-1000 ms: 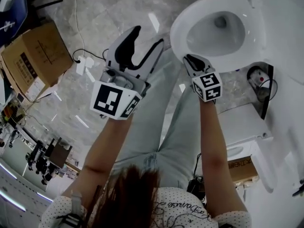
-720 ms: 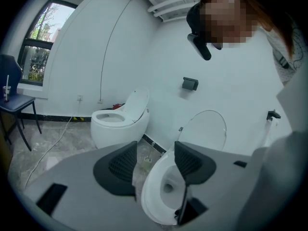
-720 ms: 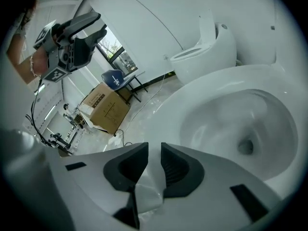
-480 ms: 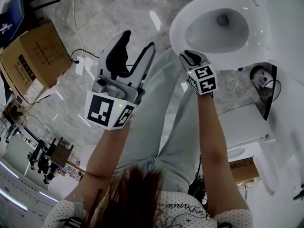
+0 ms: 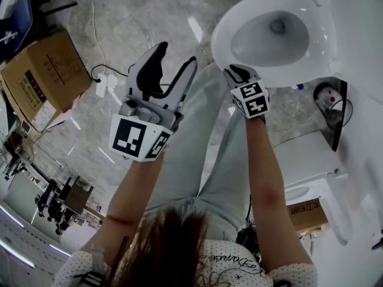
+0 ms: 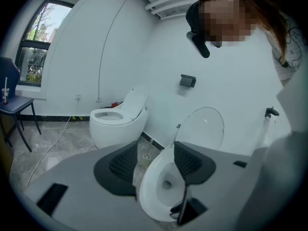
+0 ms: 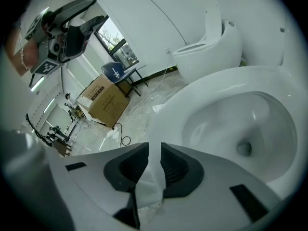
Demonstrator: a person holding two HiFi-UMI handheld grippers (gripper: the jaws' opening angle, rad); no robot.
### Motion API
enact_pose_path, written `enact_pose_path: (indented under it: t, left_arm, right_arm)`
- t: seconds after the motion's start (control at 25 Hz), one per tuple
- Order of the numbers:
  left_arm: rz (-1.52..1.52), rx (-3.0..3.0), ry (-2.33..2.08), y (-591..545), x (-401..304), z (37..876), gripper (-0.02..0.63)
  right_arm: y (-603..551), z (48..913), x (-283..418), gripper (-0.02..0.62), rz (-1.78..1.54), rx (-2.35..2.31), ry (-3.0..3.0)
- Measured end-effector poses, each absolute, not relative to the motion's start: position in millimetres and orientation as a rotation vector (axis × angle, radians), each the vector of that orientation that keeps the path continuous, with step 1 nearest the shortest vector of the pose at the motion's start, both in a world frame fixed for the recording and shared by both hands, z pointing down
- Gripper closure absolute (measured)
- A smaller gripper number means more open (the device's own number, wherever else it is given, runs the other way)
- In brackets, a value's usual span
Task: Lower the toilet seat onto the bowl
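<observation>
Far left, a cardboard box sat on the marble floor, with a white power strip and its cable just beside it. Your left tongs hung over the floor, well apart from the toilet. Their jaws were wide apart with nothing between them, and the left gripper view showed only the toilet beyond the gap. Your trouser legs ran between your two arms. Your right tongs were at the near rim of the toilet seat, pointing down at it. In the right gripper view the jaws had just been opening a little. The gap was narrow, and the seat's front edge sat between the pads and filled it, touching both sides as far as I could tell. The seat lay flat on the bowl, its ring lined up with the rim in the head view. The lid stood upright behind the bowl in the left gripper view. That view also showed a second toilet further back against the wall. Right of the bowl, a dark open recess in the white casing showed a round fitting and a cable.
</observation>
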State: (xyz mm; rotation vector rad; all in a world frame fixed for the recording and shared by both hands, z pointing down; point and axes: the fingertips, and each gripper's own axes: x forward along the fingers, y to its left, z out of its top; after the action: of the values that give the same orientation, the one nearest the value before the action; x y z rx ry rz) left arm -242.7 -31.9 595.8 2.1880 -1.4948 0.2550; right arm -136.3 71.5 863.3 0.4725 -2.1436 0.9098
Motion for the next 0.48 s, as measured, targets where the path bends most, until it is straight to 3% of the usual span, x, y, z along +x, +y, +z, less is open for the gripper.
enact_pose_path:
  t: [0.48]
  left_arm:
    - [0.224, 2.285, -1.452, -48.0, -228.3, 529.2, 0.374]
  right_arm:
    - [26.5, 745.9, -101.4, 0.558, 0.981, 0.770, -2.293]
